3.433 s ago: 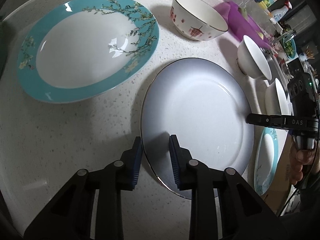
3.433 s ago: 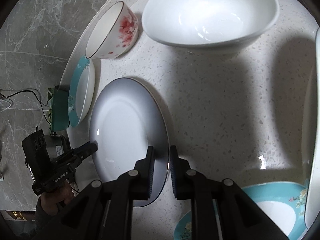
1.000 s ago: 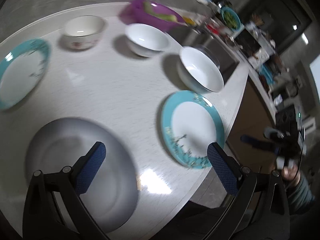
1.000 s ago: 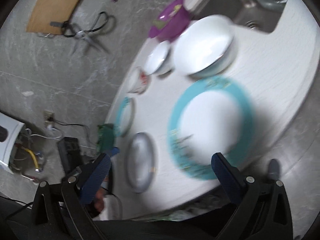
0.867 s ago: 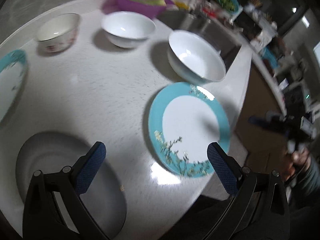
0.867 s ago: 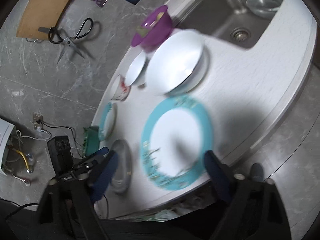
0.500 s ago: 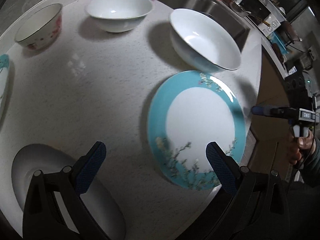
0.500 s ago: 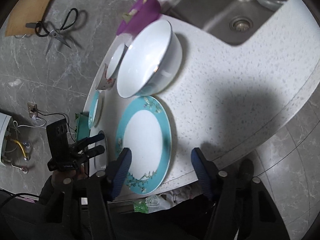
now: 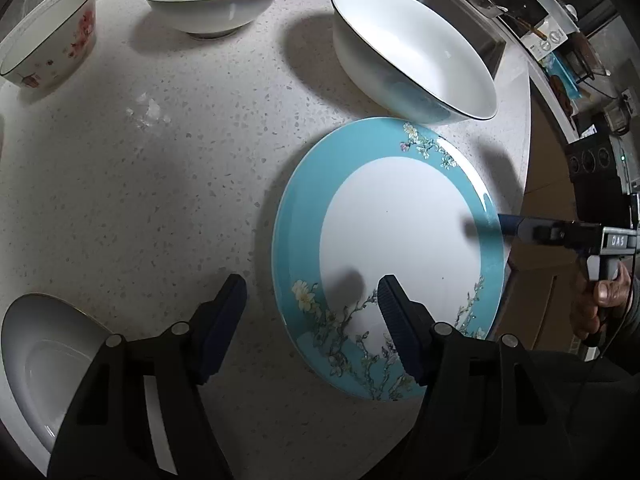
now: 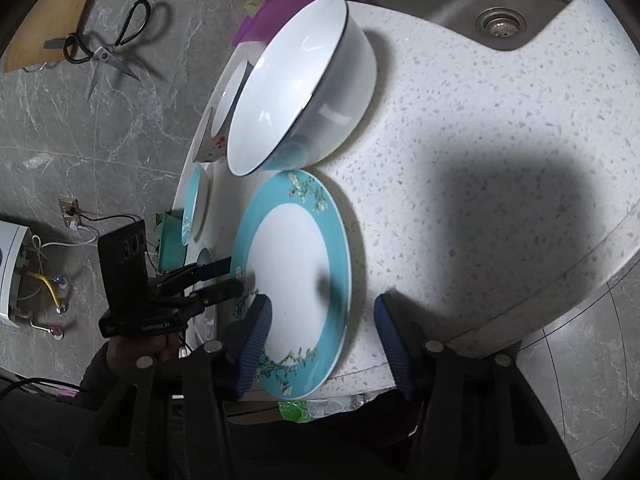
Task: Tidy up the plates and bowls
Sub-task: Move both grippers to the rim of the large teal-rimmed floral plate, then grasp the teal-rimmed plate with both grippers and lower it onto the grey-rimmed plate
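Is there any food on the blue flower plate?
No, it is empty. The blue flower plate lies flat on the counter with a bare white middle.

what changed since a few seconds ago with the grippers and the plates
Both grippers let go of the grey gold-rimmed plate, which now lies at the counter's near left, and moved over to the turquoise-rimmed floral plate. The left gripper straddles its near-left rim and the right gripper its opposite edge; both sets of jaws are closing, not yet gripping. The bowls stayed put.
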`<move>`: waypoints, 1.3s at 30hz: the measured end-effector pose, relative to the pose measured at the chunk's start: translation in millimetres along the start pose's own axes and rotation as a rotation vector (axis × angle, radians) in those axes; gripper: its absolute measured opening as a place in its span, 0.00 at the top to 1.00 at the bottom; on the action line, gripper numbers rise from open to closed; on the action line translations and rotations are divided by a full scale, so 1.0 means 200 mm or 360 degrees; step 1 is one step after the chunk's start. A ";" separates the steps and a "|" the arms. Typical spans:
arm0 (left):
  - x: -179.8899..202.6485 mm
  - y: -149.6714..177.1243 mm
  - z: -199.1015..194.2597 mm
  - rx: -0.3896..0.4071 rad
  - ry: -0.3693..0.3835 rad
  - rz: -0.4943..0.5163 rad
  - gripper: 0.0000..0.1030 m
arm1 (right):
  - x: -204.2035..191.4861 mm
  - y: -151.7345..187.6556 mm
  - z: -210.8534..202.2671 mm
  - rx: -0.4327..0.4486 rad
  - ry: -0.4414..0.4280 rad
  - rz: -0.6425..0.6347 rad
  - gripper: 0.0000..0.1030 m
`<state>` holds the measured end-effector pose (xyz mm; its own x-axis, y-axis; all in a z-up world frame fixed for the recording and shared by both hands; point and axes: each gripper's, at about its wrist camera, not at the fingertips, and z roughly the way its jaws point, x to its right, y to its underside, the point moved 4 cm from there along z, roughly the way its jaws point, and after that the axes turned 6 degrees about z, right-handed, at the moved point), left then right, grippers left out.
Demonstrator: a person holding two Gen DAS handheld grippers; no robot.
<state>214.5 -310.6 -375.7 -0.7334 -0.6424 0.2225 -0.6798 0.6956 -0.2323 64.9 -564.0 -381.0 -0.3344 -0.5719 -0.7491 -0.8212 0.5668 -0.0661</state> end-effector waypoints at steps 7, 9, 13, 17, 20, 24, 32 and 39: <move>0.03 -0.02 0.01 -0.0003 0.0006 0.0030 0.55 | -0.04 0.02 0.06 -0.0083 -0.0026 0.0019 0.46; 0.02 -0.02 0.01 -0.0004 0.0004 0.0017 0.62 | -0.04 0.02 0.06 -0.0078 -0.0013 0.0031 0.51; -0.03 -0.02 0.00 -0.0010 -0.0023 -0.0026 0.78 | 0.03 0.01 0.05 -0.0084 0.0091 0.0100 0.83; 0.00 -0.02 0.01 -0.0029 -0.0068 0.0018 0.79 | 0.02 0.01 0.05 -0.0092 0.0189 0.0073 0.90; 0.01 -0.01 0.01 -0.0036 -0.0099 0.0030 0.80 | 0.00 0.01 0.05 -0.0083 0.0268 0.0056 0.89; 0.05 0.02 0.00 -0.0044 -0.0098 0.0025 0.81 | 0.02 0.00 0.04 -0.0076 0.0268 0.0099 0.89; 0.05 0.03 -0.04 -0.0022 -0.0097 -0.0006 0.82 | -0.03 -0.01 0.03 -0.0078 0.0292 0.0064 0.89; 0.01 0.10 -0.17 0.0008 -0.0088 -0.0095 0.83 | -0.13 0.00 0.06 -0.0105 0.0281 0.0046 0.89</move>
<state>199.4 -287.1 -346.9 -0.6904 -0.6997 0.1837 -0.7225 0.6539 -0.2246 78.5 -542.8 -369.3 -0.4295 -0.6545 -0.6222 -0.8368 0.5475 0.0016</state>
